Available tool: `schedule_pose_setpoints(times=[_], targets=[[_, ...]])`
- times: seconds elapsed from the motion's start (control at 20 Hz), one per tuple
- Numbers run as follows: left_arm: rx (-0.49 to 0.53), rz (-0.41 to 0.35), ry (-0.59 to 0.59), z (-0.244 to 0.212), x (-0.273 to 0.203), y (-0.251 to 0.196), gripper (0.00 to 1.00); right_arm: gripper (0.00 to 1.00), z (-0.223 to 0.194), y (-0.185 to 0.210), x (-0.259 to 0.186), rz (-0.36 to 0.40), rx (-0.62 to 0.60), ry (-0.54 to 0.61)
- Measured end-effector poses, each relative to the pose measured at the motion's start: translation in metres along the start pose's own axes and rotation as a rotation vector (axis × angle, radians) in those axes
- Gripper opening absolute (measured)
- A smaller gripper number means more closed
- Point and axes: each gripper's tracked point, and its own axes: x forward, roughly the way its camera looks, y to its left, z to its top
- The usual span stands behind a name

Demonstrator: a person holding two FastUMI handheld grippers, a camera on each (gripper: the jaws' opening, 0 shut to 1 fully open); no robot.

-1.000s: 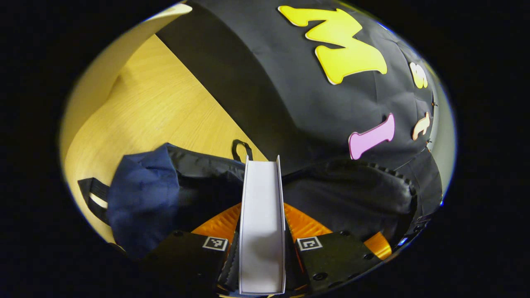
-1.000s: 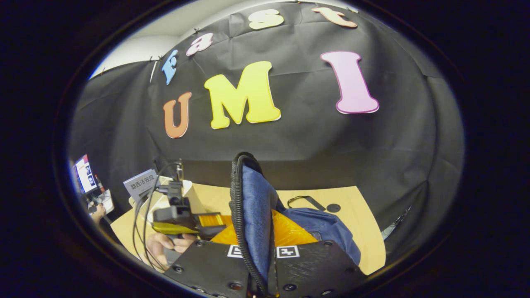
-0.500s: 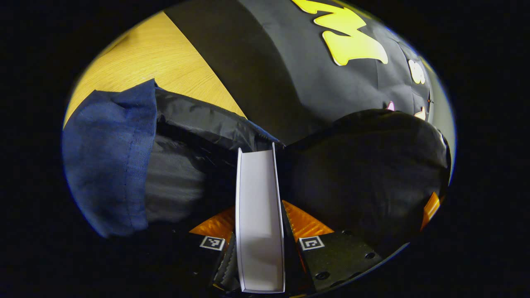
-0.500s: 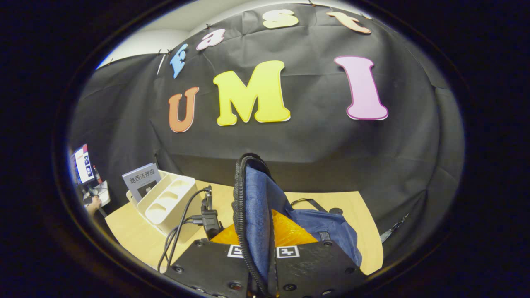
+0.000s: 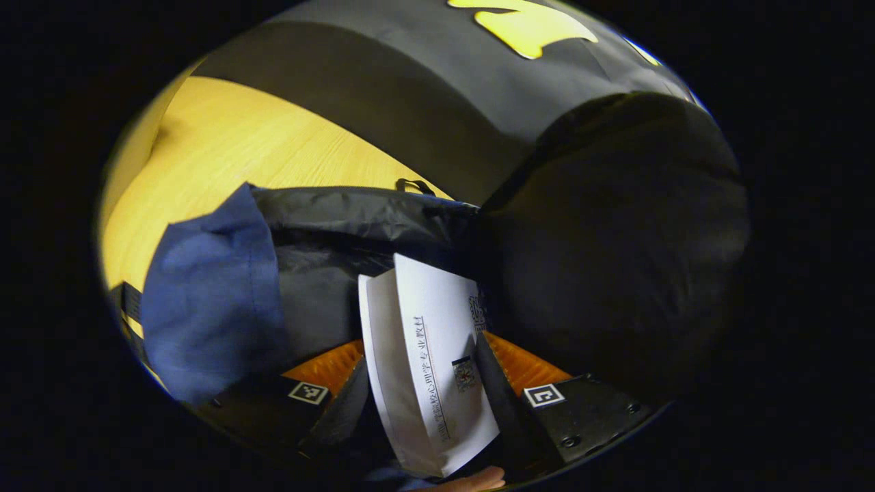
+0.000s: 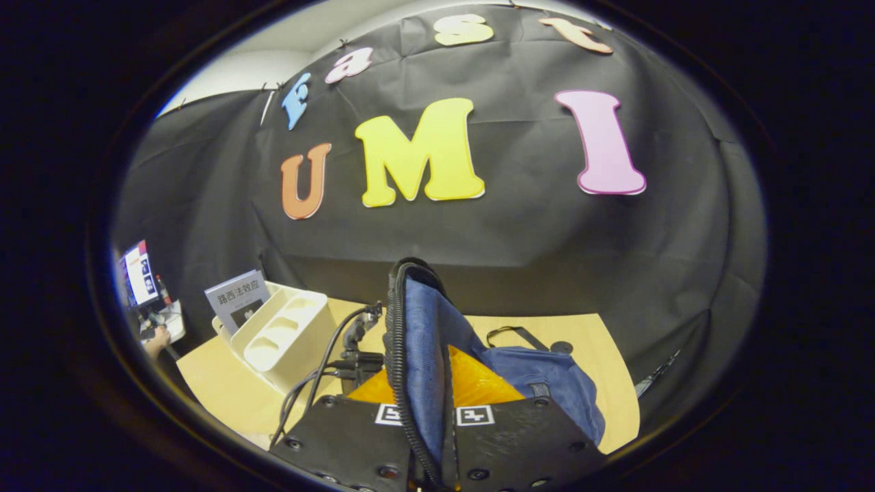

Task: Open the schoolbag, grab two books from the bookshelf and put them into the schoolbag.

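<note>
my left gripper has just opened and the book tips loose inside the schoolbag. my right gripper still pinches the bag's flap. one book is in, i judge.

The book standing in the bookshelf bears a Chinese title — 路西法效应. The white book carries a line of Chinese print — too small to read surely.

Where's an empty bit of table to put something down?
Bare table lies right of the schoolbag, by the wall. Another bare patch sits beyond the bag in the left gripper view. It is crowded around the bookshelf and the bag's mouth.
</note>
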Motion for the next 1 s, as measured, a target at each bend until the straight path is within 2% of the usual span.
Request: schedule_pose_setpoints(times=[0.05, 0.15, 0.25, 0.5, 0.6, 0.65, 0.75, 0.85, 1.0], targets=[[0.039, 0.009, 0.000, 0.004, -0.005, 0.000, 0.92, 0.05, 0.001, -0.012, -0.001, -0.029, 0.015, -0.012], [0.142, 0.092, -0.040, 0.019, -0.017, 0.015, 0.92, 0.05, 0.001, -0.023, -0.005, -0.040, 0.064, -0.028], [0.217, 0.109, -0.074, 0.031, -0.030, 0.016, 0.93, 0.05, -0.004, -0.031, -0.007, -0.057, 0.092, -0.036], [0.386, 0.209, -0.148, 0.071, -0.083, 0.020, 0.97, 0.05, -0.015, -0.032, -0.004, -0.063, 0.135, -0.032], [0.420, 0.231, -0.179, 0.086, -0.106, 0.021, 1.00, 0.05, -0.011, -0.025, -0.003, -0.055, 0.146, -0.041], [0.446, 0.249, -0.182, 0.090, -0.122, 0.023, 0.97, 0.05, -0.010, -0.024, -0.002, -0.062, 0.132, -0.046], [0.516, 0.282, -0.212, 0.106, -0.153, 0.021, 1.00, 0.05, -0.012, -0.020, -0.003, -0.072, 0.116, -0.050], [0.559, 0.296, -0.239, 0.120, -0.177, 0.015, 0.98, 0.05, -0.012, -0.017, -0.003, -0.078, 0.106, -0.050], [0.577, 0.316, -0.258, 0.135, -0.210, 0.014, 0.98, 0.05, -0.017, -0.015, -0.002, -0.080, 0.107, -0.043]])
